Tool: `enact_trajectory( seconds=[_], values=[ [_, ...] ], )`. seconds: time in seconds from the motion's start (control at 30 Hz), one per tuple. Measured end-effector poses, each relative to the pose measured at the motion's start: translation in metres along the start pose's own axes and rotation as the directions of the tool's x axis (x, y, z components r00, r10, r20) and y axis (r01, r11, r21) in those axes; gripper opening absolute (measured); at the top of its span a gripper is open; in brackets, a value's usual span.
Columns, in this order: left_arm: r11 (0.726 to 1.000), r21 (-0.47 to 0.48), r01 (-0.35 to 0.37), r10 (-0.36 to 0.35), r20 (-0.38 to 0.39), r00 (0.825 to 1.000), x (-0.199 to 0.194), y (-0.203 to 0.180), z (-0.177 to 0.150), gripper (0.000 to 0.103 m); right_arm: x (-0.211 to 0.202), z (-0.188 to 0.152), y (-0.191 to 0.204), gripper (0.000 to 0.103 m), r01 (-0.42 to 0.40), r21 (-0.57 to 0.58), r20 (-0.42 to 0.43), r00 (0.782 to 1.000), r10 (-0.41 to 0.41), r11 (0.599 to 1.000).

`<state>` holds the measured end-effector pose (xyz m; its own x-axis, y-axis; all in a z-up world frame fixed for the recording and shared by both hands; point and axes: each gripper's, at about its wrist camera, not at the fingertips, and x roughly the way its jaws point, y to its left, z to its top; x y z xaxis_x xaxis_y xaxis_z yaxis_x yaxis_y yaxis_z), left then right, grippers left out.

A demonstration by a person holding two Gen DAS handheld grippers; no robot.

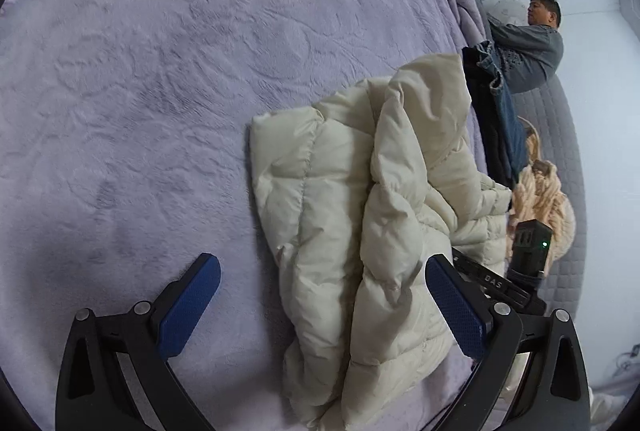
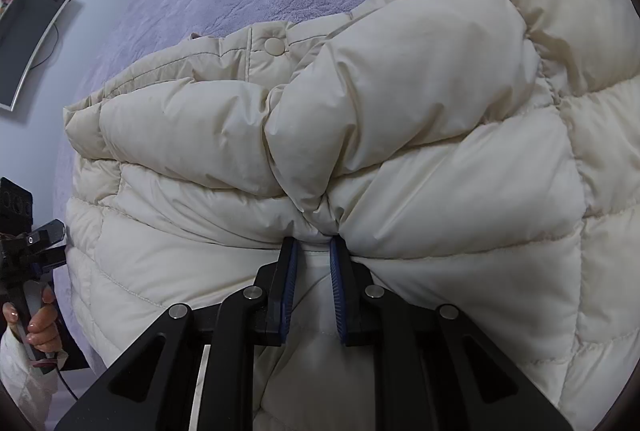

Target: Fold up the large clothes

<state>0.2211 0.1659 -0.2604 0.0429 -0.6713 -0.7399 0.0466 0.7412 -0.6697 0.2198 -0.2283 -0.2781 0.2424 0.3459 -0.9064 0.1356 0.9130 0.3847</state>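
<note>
A cream puffer jacket (image 1: 360,199) lies bunched on the lavender bedspread (image 1: 140,71). My left gripper (image 1: 320,271) is open, its blue-padded fingers (image 1: 188,307) spread, with the jacket's near edge lying between them, not clamped. In the right wrist view the jacket (image 2: 360,131) fills the frame, a snap button (image 2: 275,46) on its placket. My right gripper (image 2: 313,243) is shut on a pinched fold of the jacket at its near edge. The right gripper also shows in the left wrist view (image 1: 516,271), beside the jacket.
A person in a grey top (image 1: 528,47) stands at the far side of the bed handling dark jeans (image 1: 500,111). A tan knitted garment (image 1: 540,195) lies at the bed's right edge. A monitor (image 2: 28,39) hangs on the wall. My left hand and gripper (image 2: 32,271) show at left.
</note>
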Motion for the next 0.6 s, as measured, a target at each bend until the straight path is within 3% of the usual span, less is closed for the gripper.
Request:
enact_trajectory(
  seconds=[0.07,0.17,0.37,0.4,0.43,0.5,0.53,0.6],
  values=[
    [0.998,0.003,0.061,-0.061,-0.027,0.998,0.011,0.0,0.0,0.102,0.0,0.0,0.0,0.017,-0.001,0.001,0.001,1.0,0.001,1.0],
    [0.995,0.044,0.095,-0.092,-0.058,0.994,0.027,-0.011,0.002,0.102,0.0,0.001,-0.003,0.017,-0.007,0.004,0.0,1.0,0.007,1.0],
    [0.988,0.136,0.068,-0.053,-0.115,0.992,0.059,-0.039,0.006,0.102,-0.002,0.0,-0.009,0.017,-0.016,0.012,0.008,1.0,0.016,1.0],
    [0.986,0.152,0.063,-0.044,-0.122,0.992,0.063,-0.044,0.005,0.099,-0.001,-0.001,-0.01,0.017,-0.021,0.017,0.009,1.0,0.021,1.0],
    [0.983,0.172,0.059,-0.037,-0.127,0.991,0.066,-0.051,0.003,0.075,-0.001,-0.001,-0.011,0.017,-0.025,0.022,0.011,1.0,0.025,0.999],
    [0.977,0.205,0.052,-0.021,-0.155,0.988,0.069,-0.063,-0.002,0.044,-0.002,-0.001,-0.013,0.017,-0.033,0.032,0.012,0.999,0.033,0.999],
    [0.975,0.216,0.052,-0.02,-0.15,0.988,0.066,-0.068,-0.006,0.034,-0.001,-0.001,-0.014,0.017,-0.038,0.039,0.012,0.999,0.037,0.999],
    [0.969,0.24,0.05,-0.017,-0.138,0.99,0.059,-0.083,-0.011,0.027,-0.002,-0.001,-0.017,0.017,-0.046,0.052,0.01,0.999,0.046,0.998]
  ],
)
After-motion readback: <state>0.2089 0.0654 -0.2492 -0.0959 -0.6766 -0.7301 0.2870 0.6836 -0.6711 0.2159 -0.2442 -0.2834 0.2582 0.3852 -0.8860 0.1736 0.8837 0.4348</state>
